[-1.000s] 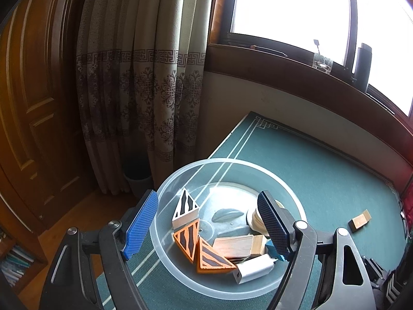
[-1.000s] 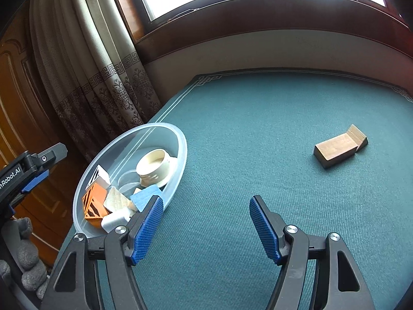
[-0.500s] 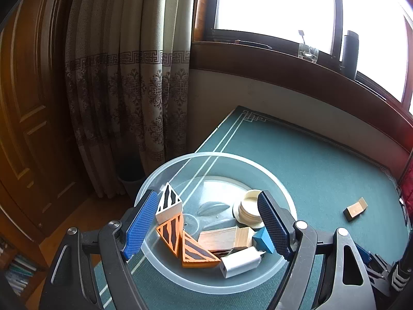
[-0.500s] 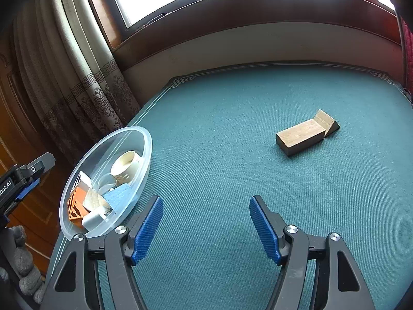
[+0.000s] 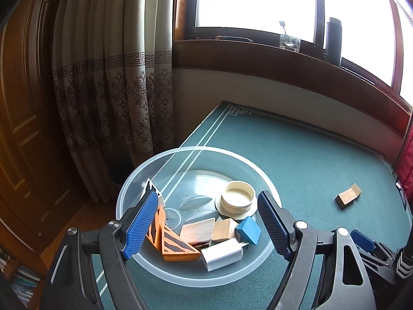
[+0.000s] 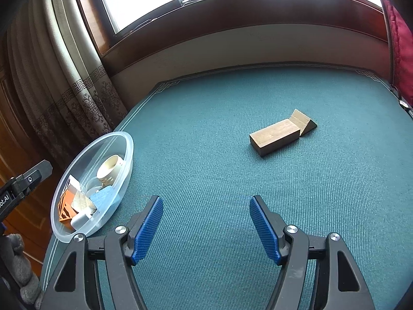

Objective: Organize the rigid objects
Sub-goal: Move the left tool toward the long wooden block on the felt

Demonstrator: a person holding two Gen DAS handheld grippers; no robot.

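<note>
At the left edge of the green table mat (image 6: 232,134), beside the patterned curtain (image 5: 111,90), sits a clear plastic bowl (image 5: 196,277) holding the sorted pieces. Inside it, left to right in the left wrist view: a white black-striped triangle (image 5: 150,186) partly hidden behind the finger, orange black-striped triangles (image 5: 175,245), a pale wood block (image 5: 197,231), a white rectangular block (image 5: 222,254) at the near rim, a cream round lid-like ring (image 5: 237,197) toward the back, a blue cube (image 5: 248,230). Left gripper (image 5: 207,226) hovers over the bowl, jaws spread wide, nothing between them; blue pads (image 5: 140,224) frame the contents. Right gripper (image 6: 206,228) sits above bare mat just right of the bowl, jaws also spread wide, empty. Farther right on the mat, well apart from the bowl, lies a long wood block (image 6: 275,135) with a wood wedge (image 6: 303,122) touching its far end. Both are out in the open, ahead and right of the right gripper. Windowsill (image 6: 232,7) behind carries a glass (image 5: 289,41) and a dark cylinder (image 5: 333,40). Red fabric (image 6: 400,38) at far right edge.
</note>
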